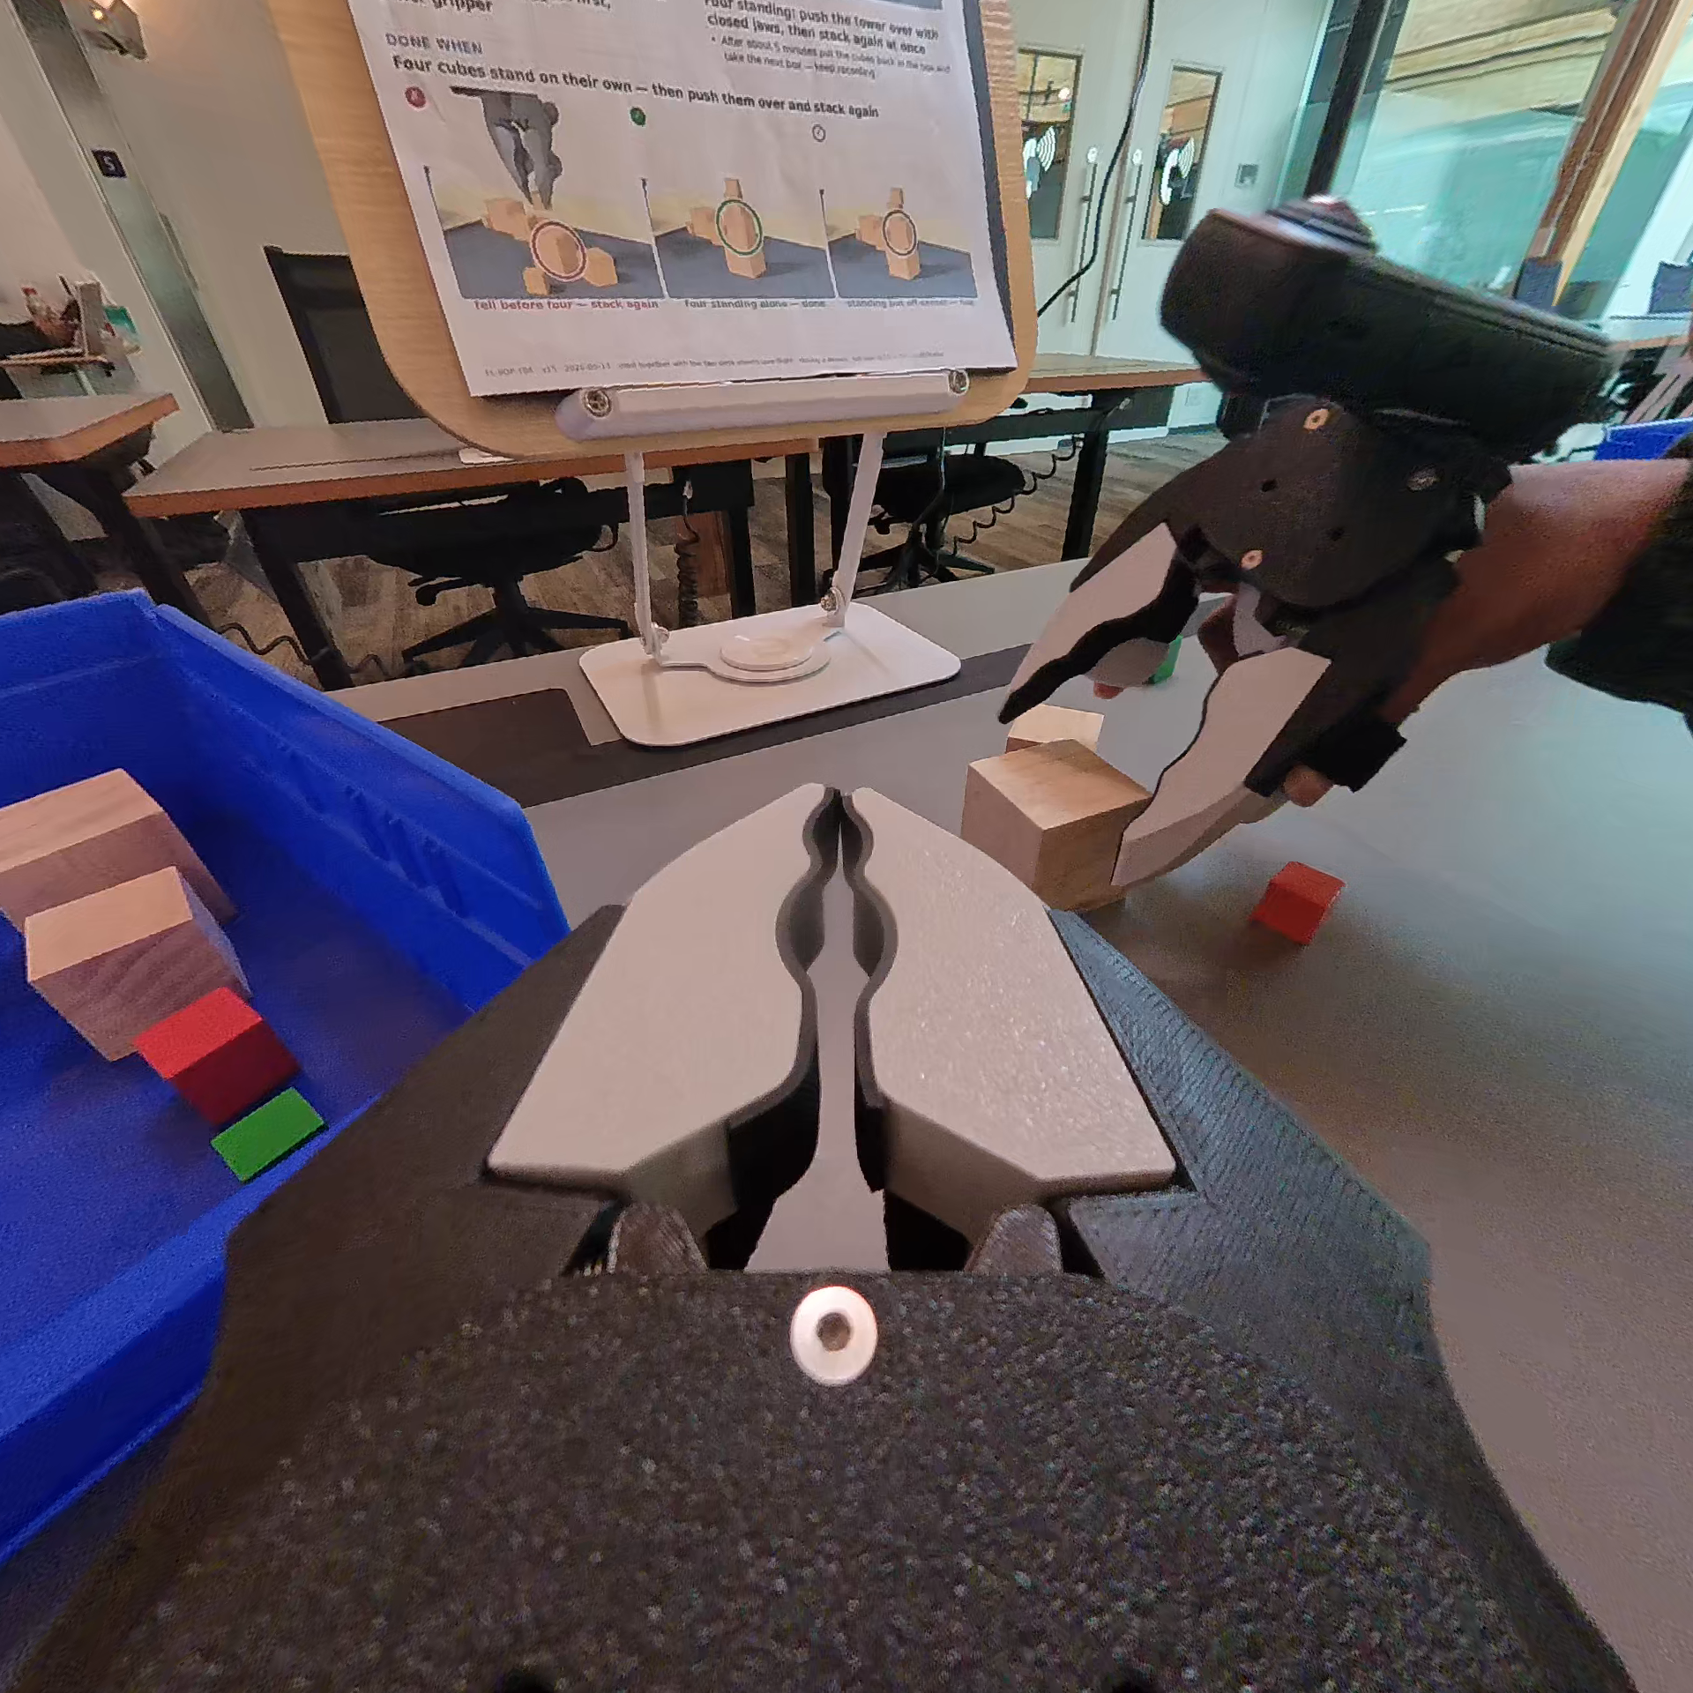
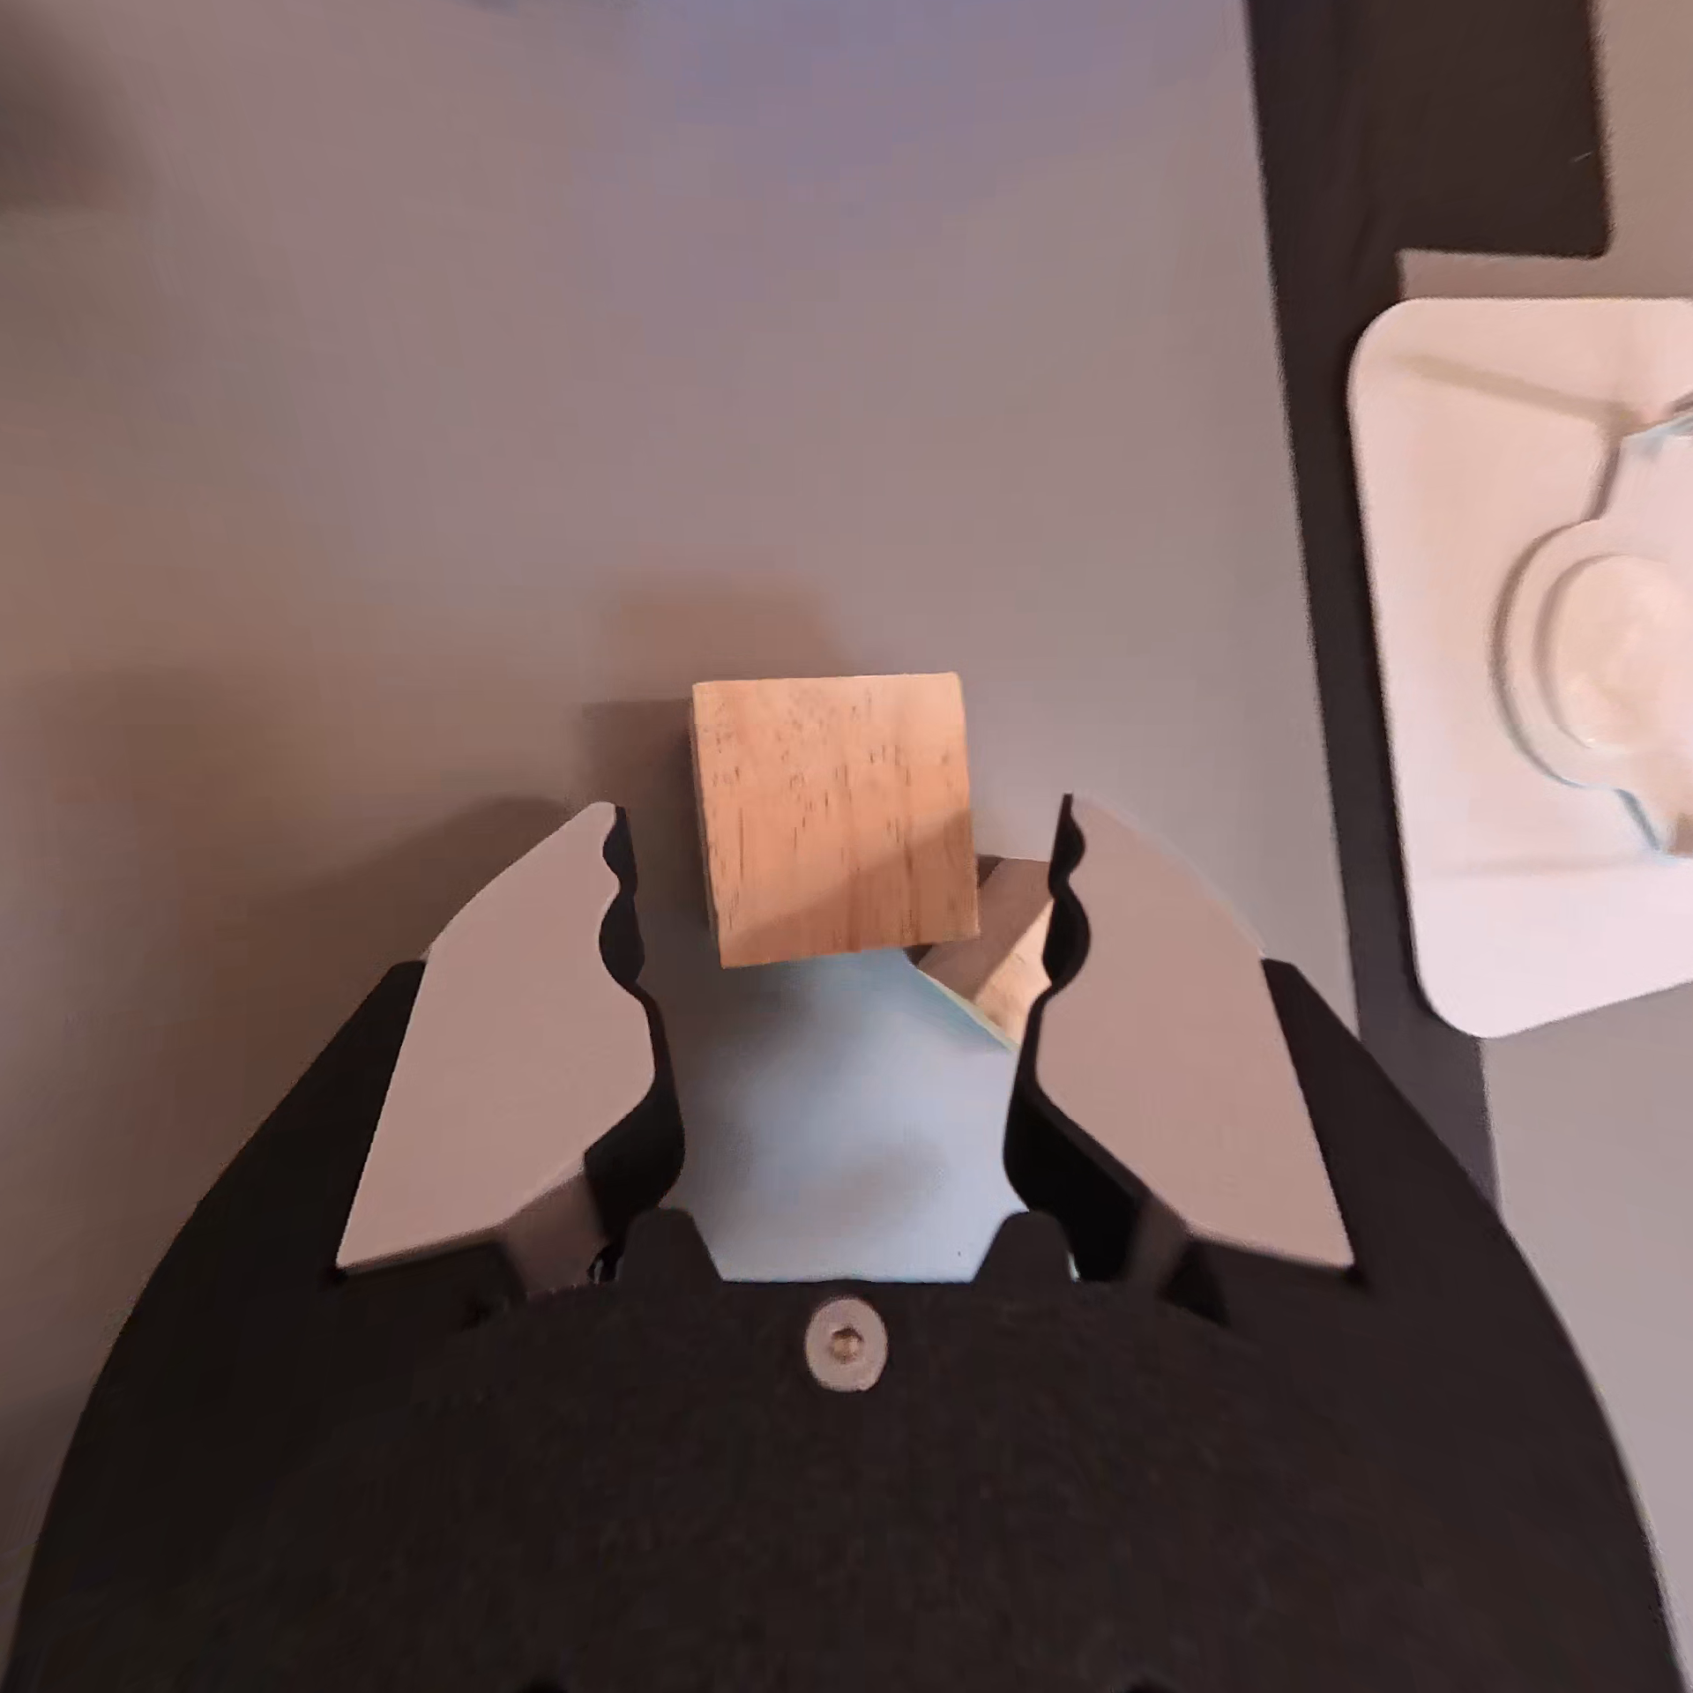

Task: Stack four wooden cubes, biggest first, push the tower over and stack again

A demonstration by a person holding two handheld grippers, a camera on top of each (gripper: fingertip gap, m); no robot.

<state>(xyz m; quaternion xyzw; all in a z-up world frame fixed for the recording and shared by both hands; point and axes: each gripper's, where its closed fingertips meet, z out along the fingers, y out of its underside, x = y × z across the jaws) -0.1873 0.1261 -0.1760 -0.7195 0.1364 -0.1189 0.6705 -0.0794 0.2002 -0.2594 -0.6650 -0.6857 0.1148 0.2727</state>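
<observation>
Nothing stacked on the table [image 2: 366,366]: big wood cube [image 1: 1054,815] sits flat, a smaller wood cube [image 1: 1054,726] just behind it, red cube [image 1: 1296,900] and green cube [image 1: 1165,661] loose nearby. More cubes lie in the blue bin [image 1: 275,824], left of the left tongs.

Right tongs [image 2: 843,824] spread wide, holding nothing. The big cube stands between the tips with a gap on each side in the right wrist view; in the left wrist view one finger [image 1: 1191,806] looks right at its face, contact unclear. The small cube is beside the other tip.

Left tongs [image 1: 835,799] fully closed, nothing between the tips, with the big cube to their right.
</observation>
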